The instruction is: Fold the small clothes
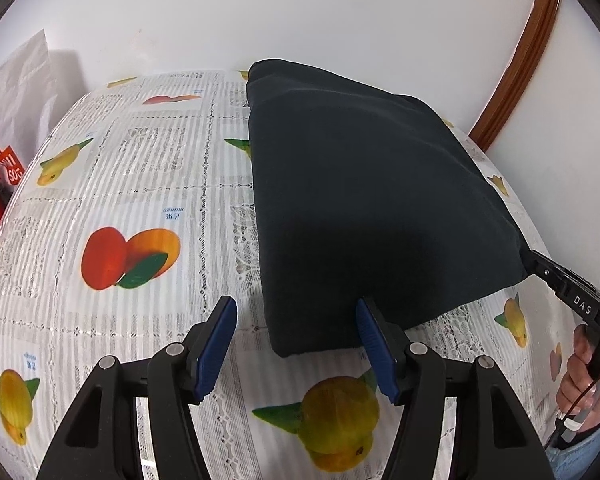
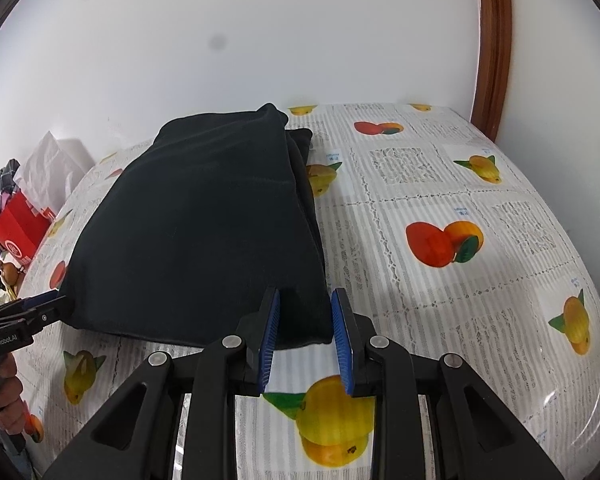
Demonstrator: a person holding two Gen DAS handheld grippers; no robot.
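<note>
fruit-print tablecloth (image 1: 148, 184) across the whole table, against a white wall (image 1: 300, 12). dark folded garment (image 1: 372, 200) flat on the cloth, toward the wall. left gripper (image 1: 298, 326) at the garment's near corner, jaws apart, released, one blue pad over the fabric edge, the other over bare cloth. right gripper (image 2: 305, 320) at the opposite near corner, narrower, corner between the pads; grasp or mere straddle, cannot tell. red box (image 2: 18, 232) beyond the table edge.
</note>
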